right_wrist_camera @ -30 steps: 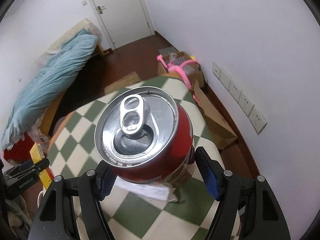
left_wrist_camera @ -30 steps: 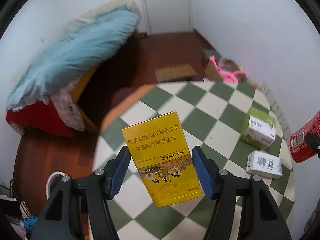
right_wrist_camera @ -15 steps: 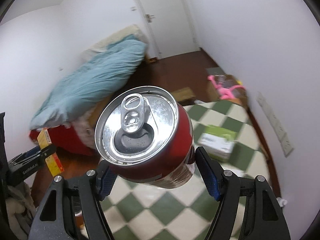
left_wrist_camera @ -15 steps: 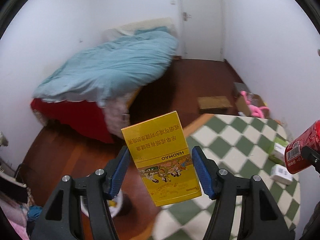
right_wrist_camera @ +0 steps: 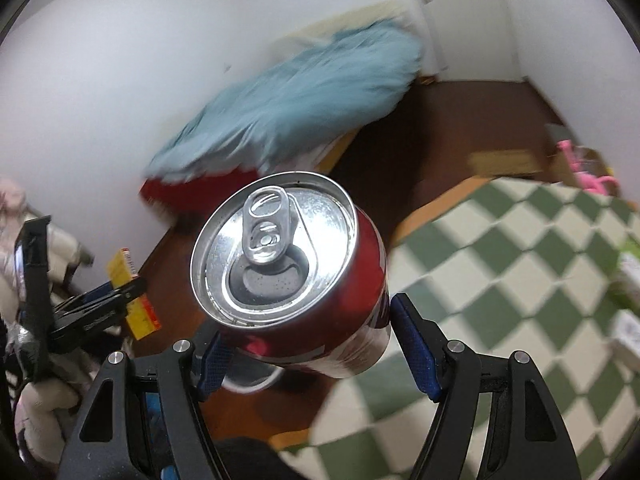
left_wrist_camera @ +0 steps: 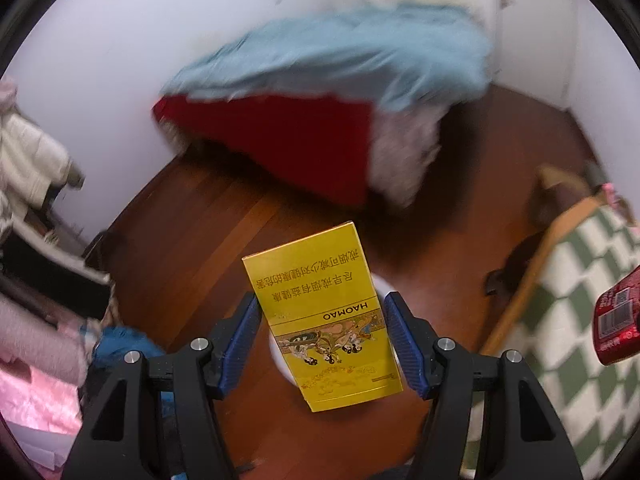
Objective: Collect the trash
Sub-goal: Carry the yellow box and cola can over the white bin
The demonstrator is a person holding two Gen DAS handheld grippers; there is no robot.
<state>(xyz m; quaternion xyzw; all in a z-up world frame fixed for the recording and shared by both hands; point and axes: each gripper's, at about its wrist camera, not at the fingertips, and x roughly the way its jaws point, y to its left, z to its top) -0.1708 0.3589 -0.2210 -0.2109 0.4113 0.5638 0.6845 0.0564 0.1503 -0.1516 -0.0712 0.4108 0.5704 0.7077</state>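
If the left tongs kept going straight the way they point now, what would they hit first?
Probably the brown wooden floor, beyond the yellow cardboard box the left tongs hold; the red-skirted bed lies farther. Depth is unclear.

We read "HAOMAO" in dark capitals, upside down, on the yellow box, with two lines of Chinese characters past it, also inverted. The red can shows a barcode panel, its digits too small for us to read.
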